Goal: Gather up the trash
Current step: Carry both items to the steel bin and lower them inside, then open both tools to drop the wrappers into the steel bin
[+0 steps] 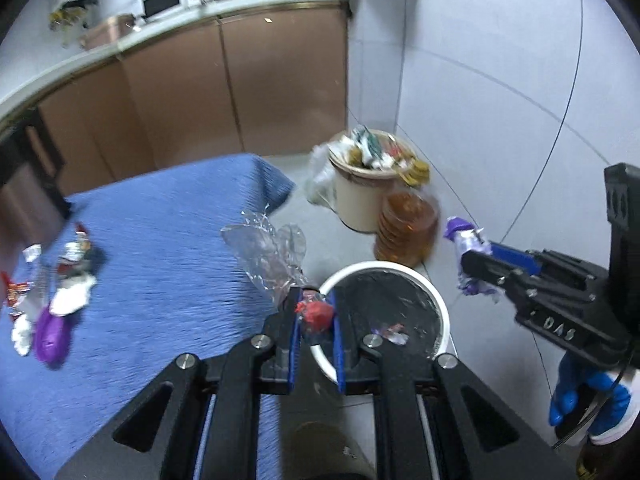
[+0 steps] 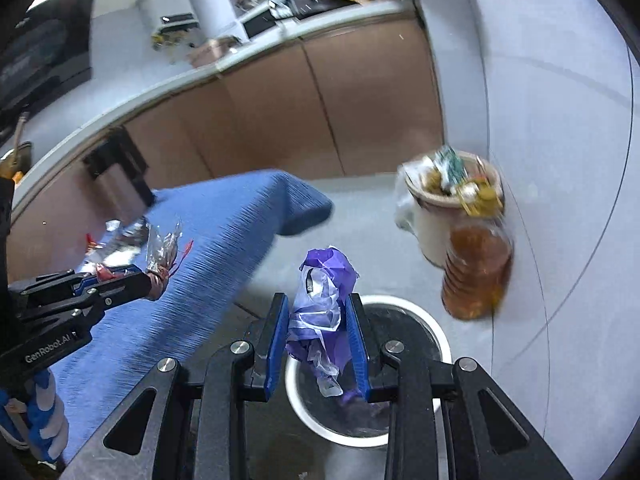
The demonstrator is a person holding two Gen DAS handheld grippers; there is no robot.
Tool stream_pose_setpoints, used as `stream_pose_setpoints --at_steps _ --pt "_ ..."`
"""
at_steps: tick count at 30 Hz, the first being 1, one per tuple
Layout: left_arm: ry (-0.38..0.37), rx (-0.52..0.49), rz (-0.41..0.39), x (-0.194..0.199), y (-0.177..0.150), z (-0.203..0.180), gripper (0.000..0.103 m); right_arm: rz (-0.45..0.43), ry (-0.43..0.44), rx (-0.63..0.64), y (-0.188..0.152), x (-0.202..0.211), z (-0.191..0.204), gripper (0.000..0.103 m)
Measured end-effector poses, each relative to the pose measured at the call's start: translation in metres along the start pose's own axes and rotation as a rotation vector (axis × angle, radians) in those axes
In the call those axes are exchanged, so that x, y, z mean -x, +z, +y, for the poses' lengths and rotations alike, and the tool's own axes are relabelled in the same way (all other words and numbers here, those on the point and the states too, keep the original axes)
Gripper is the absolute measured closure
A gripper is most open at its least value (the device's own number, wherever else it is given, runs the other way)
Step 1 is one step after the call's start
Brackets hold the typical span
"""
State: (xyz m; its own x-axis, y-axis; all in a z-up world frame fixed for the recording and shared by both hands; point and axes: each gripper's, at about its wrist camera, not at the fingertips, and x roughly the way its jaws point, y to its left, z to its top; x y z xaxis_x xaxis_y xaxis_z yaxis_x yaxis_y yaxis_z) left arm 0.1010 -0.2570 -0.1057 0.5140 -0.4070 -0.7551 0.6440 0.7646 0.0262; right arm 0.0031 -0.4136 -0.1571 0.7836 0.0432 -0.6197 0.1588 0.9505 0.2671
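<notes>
My left gripper (image 1: 316, 312) is shut on a clear plastic wrapper with a red end (image 1: 276, 256), held above the near rim of a white bin with a black liner (image 1: 438, 304). My right gripper (image 2: 318, 332) is shut on a crumpled purple and clear wrapper (image 2: 326, 280), held over the same bin (image 2: 434, 330). The right gripper also shows in the left wrist view (image 1: 476, 272), to the right of the bin. The left gripper shows in the right wrist view (image 2: 144, 280) over the blue cloth. More wrappers (image 1: 56, 300) lie on the blue-covered table (image 1: 160, 280) at the left.
A full cream bin (image 1: 360, 196) and a bottle of amber liquid (image 1: 408, 228) stand on the floor by the wall behind the white bin. Brown cabinets (image 1: 240, 88) under a cluttered counter run along the back.
</notes>
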Motion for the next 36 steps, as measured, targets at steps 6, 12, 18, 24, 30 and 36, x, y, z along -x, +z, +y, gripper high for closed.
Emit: stream_pose_setpoints --at_steps 6,12,18,24,30,36 --pt "-0.062 0.010 0.066 -0.046 0.007 -0.012 0.090 0.074 -0.030 -0.034 -0.009 -0.034 -0.025 0.076" --pt "-0.135 0.033 0.100 -0.076 0.013 -0.016 0.089 0.133 -0.074 -0.027 -0.017 -0.064 -0.033 0.074" --pt "-0.199 0.056 0.127 -0.088 0.012 -0.015 0.073 0.188 -0.110 -0.048 -0.029 -0.083 -0.048 0.060" --pt "-0.211 0.072 0.107 -0.083 0.014 -0.013 0.055 0.200 -0.134 -0.069 -0.033 -0.085 -0.055 0.056" --pt "-0.179 0.069 0.059 -0.058 0.014 -0.009 0.055 0.181 -0.131 -0.059 -0.029 -0.070 -0.047 0.056" --pt "-0.120 0.073 -0.009 -0.022 0.010 0.007 0.055 0.137 -0.125 -0.047 -0.021 -0.047 -0.032 0.055"
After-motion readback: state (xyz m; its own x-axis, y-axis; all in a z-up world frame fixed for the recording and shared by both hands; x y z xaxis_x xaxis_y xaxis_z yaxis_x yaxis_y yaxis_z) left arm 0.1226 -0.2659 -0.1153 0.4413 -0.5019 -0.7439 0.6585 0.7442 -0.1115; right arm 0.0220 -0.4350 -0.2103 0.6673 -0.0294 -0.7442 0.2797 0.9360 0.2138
